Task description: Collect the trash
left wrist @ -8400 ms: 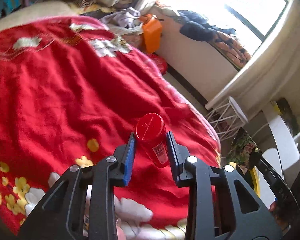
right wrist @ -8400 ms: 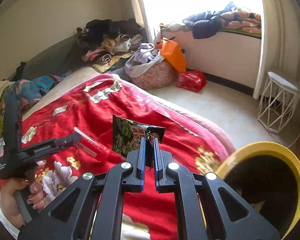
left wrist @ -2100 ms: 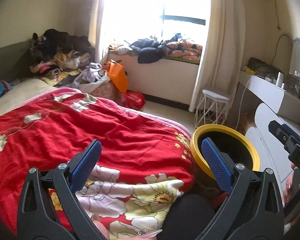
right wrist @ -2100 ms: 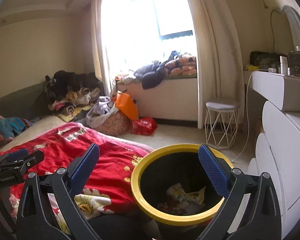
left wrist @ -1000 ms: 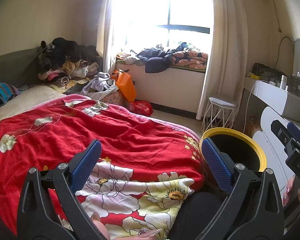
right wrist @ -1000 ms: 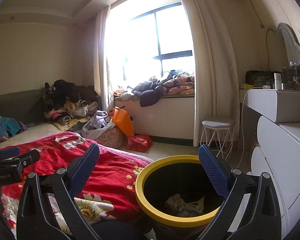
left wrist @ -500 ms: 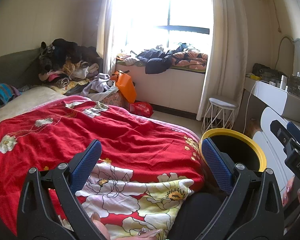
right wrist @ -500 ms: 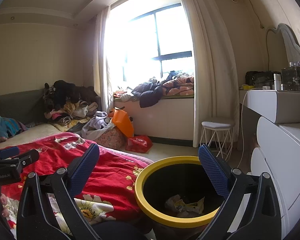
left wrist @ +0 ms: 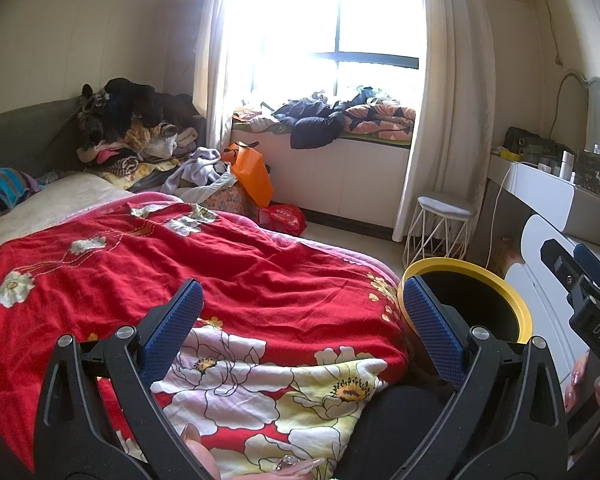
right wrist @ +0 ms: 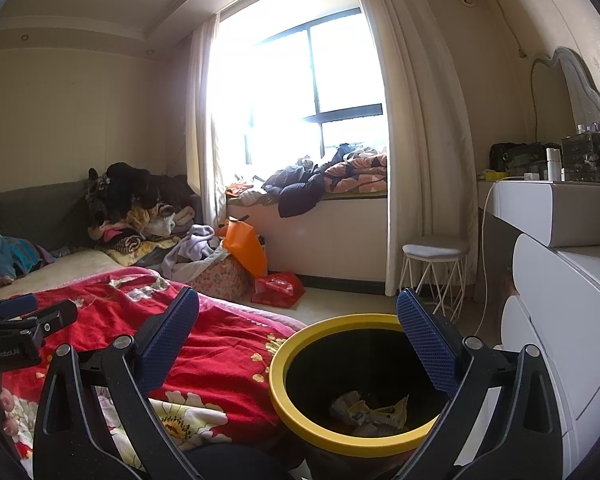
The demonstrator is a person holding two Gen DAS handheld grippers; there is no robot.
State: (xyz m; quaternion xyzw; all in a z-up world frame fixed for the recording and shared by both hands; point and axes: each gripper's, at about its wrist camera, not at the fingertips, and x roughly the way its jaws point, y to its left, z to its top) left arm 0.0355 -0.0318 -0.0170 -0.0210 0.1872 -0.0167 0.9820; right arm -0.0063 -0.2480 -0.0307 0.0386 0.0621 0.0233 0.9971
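We hold two grippers, left gripper [left wrist: 300, 320] and right gripper [right wrist: 298, 326], both spread wide and holding nothing. One yellow-rimmed bin [right wrist: 284, 400] holds crumpled wrappers [right wrist: 370, 410] beside one red blanket [left wrist: 160, 264].

The yellow-rimmed bin [right wrist: 278, 364] stands wedged between the bed [right wrist: 220, 344] at lower left and the white drawers [right wrist: 572, 320] at right; its mouth gapes unobstructed beneath the right claw [right wrist: 298, 334].

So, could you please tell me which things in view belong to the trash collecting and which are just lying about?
Part of the job:
- yellow-rimmed bin
- crumpled wrappers inside it
- left gripper, open and empty
- right gripper, open and empty

Just lying about:
- red floral blanket
- orange bag
- clothes pile
- white stool
- red bag on the floor
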